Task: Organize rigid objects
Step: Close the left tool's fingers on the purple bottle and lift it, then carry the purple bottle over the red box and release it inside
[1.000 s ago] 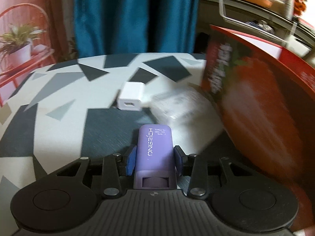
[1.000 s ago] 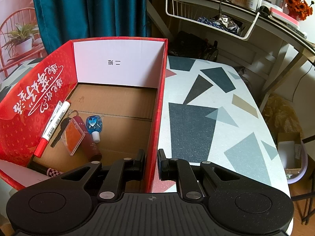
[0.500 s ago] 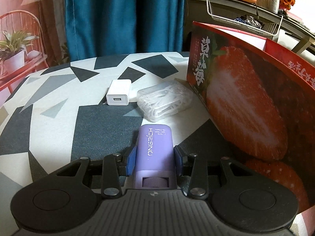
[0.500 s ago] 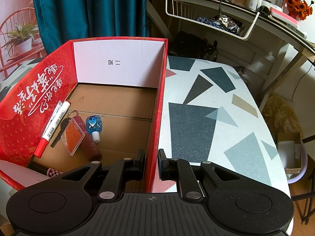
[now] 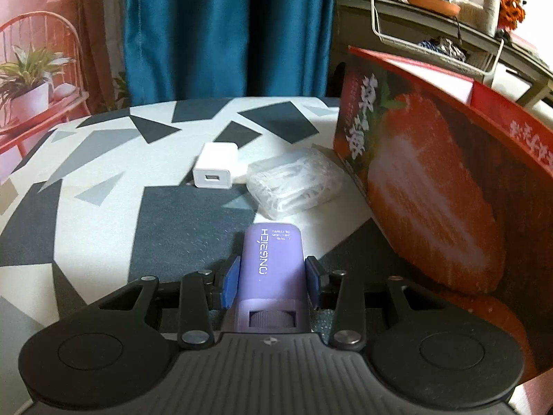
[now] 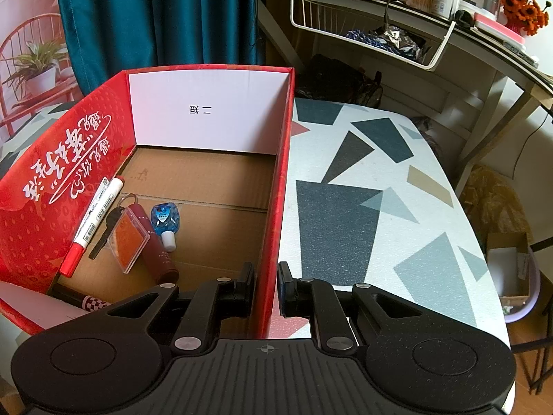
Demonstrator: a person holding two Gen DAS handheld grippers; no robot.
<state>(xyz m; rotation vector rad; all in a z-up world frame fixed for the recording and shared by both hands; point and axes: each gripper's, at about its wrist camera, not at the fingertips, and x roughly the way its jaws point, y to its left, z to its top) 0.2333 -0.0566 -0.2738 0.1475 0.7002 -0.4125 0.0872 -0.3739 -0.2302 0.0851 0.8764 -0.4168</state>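
Note:
My left gripper (image 5: pixel 272 282) is shut on a purple rectangular device (image 5: pixel 271 269) with white lettering, held above the patterned table. Ahead of it lie a white charger cube (image 5: pixel 215 170) and a clear plastic case (image 5: pixel 294 182) of white cable. The red strawberry box (image 5: pixel 432 186) stands to the right of them. My right gripper (image 6: pixel 266 288) is shut on the right-hand wall of that red box (image 6: pixel 280 186). Inside the box lie a red-capped marker (image 6: pixel 93 221), a key with an orange tag (image 6: pixel 126 238), a dark red tube (image 6: pixel 157 249) and a small blue bottle (image 6: pixel 166 219).
The patterned table (image 6: pixel 363 207) runs to the right of the box, with its edge at the far right. A shelf with a white wire basket (image 6: pixel 369 34) stands behind. A teal curtain (image 5: pixel 224 31) hangs at the back, and a red chair with a plant (image 5: pixel 31 86) at the left.
In the left wrist view the charger and the cable case have shifted a little rightward and the box sits lower right than a second ago. The right wrist view is unchanged.

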